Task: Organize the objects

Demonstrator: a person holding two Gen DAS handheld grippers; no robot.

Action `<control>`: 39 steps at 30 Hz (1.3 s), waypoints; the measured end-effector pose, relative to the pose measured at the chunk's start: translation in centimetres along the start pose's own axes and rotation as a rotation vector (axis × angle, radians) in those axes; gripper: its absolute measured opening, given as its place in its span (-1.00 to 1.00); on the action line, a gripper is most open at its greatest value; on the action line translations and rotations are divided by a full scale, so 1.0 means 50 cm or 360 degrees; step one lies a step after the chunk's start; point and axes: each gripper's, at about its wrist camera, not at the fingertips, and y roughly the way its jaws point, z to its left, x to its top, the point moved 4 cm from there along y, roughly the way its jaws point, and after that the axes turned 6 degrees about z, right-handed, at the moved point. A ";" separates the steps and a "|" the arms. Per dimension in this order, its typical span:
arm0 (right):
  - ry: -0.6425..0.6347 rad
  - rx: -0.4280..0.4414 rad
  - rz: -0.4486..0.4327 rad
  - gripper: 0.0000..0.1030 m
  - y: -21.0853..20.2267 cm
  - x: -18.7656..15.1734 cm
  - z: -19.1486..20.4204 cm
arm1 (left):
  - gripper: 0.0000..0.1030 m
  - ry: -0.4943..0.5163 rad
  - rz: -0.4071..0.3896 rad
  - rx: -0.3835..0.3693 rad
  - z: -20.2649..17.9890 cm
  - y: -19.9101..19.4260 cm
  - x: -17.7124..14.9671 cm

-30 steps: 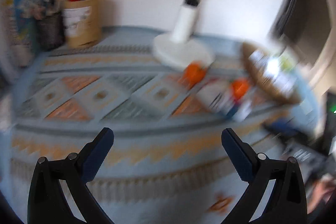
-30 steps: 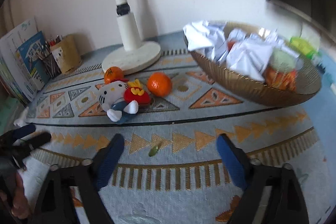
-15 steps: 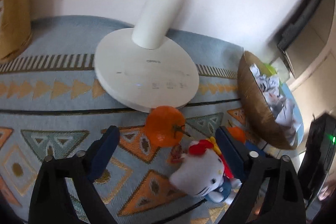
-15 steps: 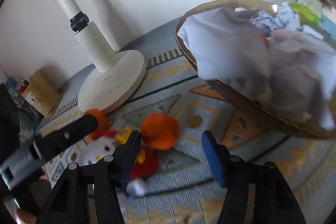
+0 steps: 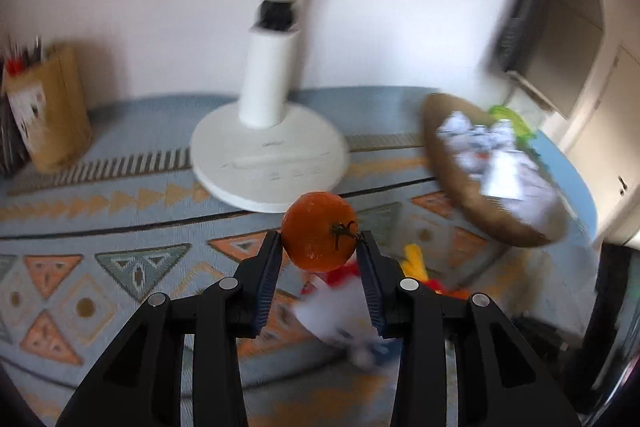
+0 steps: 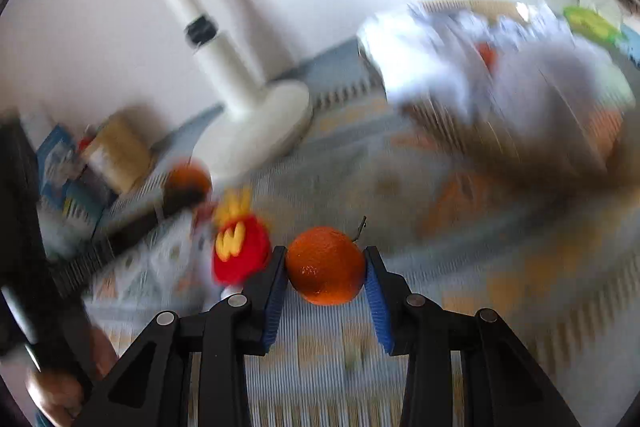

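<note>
My left gripper point(image 5: 319, 241) is shut on an orange tangerine point(image 5: 319, 231) and holds it above the patterned cloth. My right gripper point(image 6: 325, 255) is shut on a second tangerine point(image 6: 325, 265), also lifted. In the right wrist view the left gripper's tangerine point(image 6: 188, 179) shows blurred at the left. A Hello Kitty plush with a red fries toy point(image 6: 238, 247) lies on the cloth between the grippers; it also shows blurred under the left gripper point(image 5: 344, 311). A woven bowl point(image 5: 492, 203) of crumpled paper stands to the right, and also shows in the right wrist view point(image 6: 500, 131).
A white lamp base point(image 5: 268, 159) with its post stands at the back middle near the wall. A brown pen holder point(image 5: 52, 111) stands at the back left. Dark equipment point(image 5: 616, 307) sits at the right edge.
Both grippers have closed on a tangerine each and lifted them off the cloth. Both views are now blurred by motion.
</note>
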 end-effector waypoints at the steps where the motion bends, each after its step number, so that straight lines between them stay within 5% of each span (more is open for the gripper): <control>1: 0.0003 0.0008 -0.0040 -0.29 -0.032 -0.017 -0.007 | -0.32 0.0034 -0.0018 -0.0029 -0.022 -0.021 0.001; 5: -0.0046 -0.0062 -0.0310 -0.29 -0.172 -0.001 -0.044 | -0.32 0.0071 -0.0054 -0.0184 -0.114 -0.058 0.022; 11: 0.0029 -0.0256 -0.0604 -0.28 -0.332 0.163 -0.171 | -0.32 0.0148 -0.0159 -0.0357 -0.255 -0.048 0.110; 21: 0.0076 -0.0085 -0.0384 -0.28 -0.210 0.304 -0.255 | -0.27 0.0174 -0.0081 -0.0349 -0.307 0.107 0.198; 23: 0.0033 -0.0027 -0.0305 -0.26 -0.176 0.334 -0.257 | 0.34 0.0176 -0.0076 -0.0353 -0.307 0.126 0.206; 26: 0.0075 -0.0027 -0.0255 -0.24 -0.150 0.340 -0.282 | 0.49 0.0118 -0.0063 -0.0380 -0.297 0.139 0.205; 32: -0.0062 -0.0072 -0.0313 -0.23 -0.215 0.256 -0.239 | 0.49 0.0137 -0.0208 -0.0311 -0.253 -0.011 0.150; 35: -0.0160 0.0029 -0.0326 -0.22 -0.264 0.205 -0.165 | 0.55 0.0141 -0.0282 -0.0249 -0.212 -0.126 0.113; 37: -0.0223 0.0079 -0.0310 -0.08 -0.287 0.164 -0.106 | 0.81 0.0124 -0.0327 -0.0167 -0.179 -0.213 0.079; 39: -0.0259 0.0099 -0.0262 0.28 -0.286 0.121 -0.056 | 1.00 0.0101 -0.0370 -0.0081 -0.144 -0.284 0.031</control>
